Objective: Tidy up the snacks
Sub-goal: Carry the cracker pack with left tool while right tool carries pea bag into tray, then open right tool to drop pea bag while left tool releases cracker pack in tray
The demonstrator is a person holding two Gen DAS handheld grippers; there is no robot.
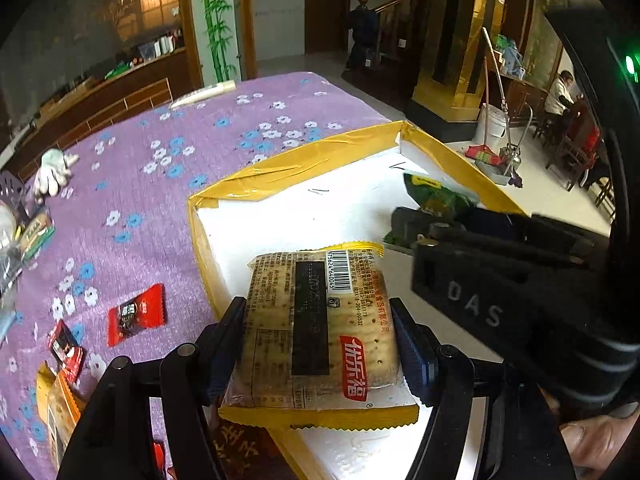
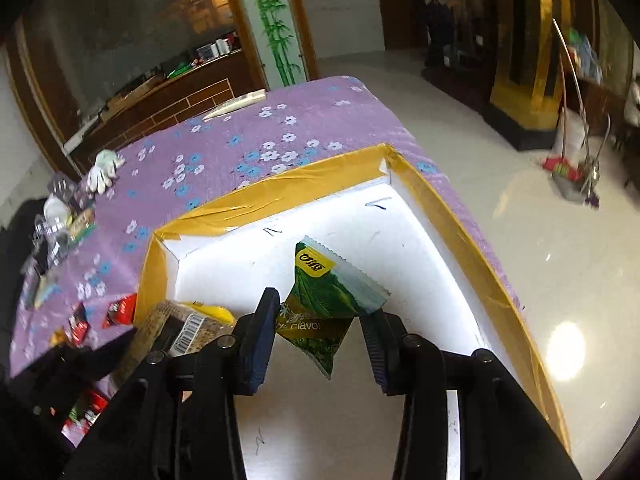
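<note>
Both tools are loaded and poised over the box (image 2: 460, 216), a shallow white tray with yellow-taped walls that sits on the desk (image 1: 168, 184) under a purple flowered cloth.

Left tool (image 1: 320, 344): clamped on the cracker pack (image 1: 320, 332), pads bearing on its two long sides. The pack's long axis runs straight ahead along the fingers, barcode end farthest from the hand. It hangs above the box's near left corner, partly over the left wall; the white floor lies ahead and to the right.

Right tool (image 2: 320, 340): jaws set close, clamped on the green sachet (image 2: 324, 300). The left pad presses the sachet's side; contact at the right pad is partly hidden by the folded foil. The sachet stands tilted, its serrated end pointing away from the hand, over the middle of the box floor and clear of every wall.

Judgement: the deciding relation is each item's place over the box. The sachet is already well inside the walls, so the right hand appears the readier to release. The cracker pack probably needs carrying a little further in before it drops.

Loose red packets (image 1: 136, 314) lie on the cloth left of the box, not yet collected. The box floor looks otherwise bare.
</note>
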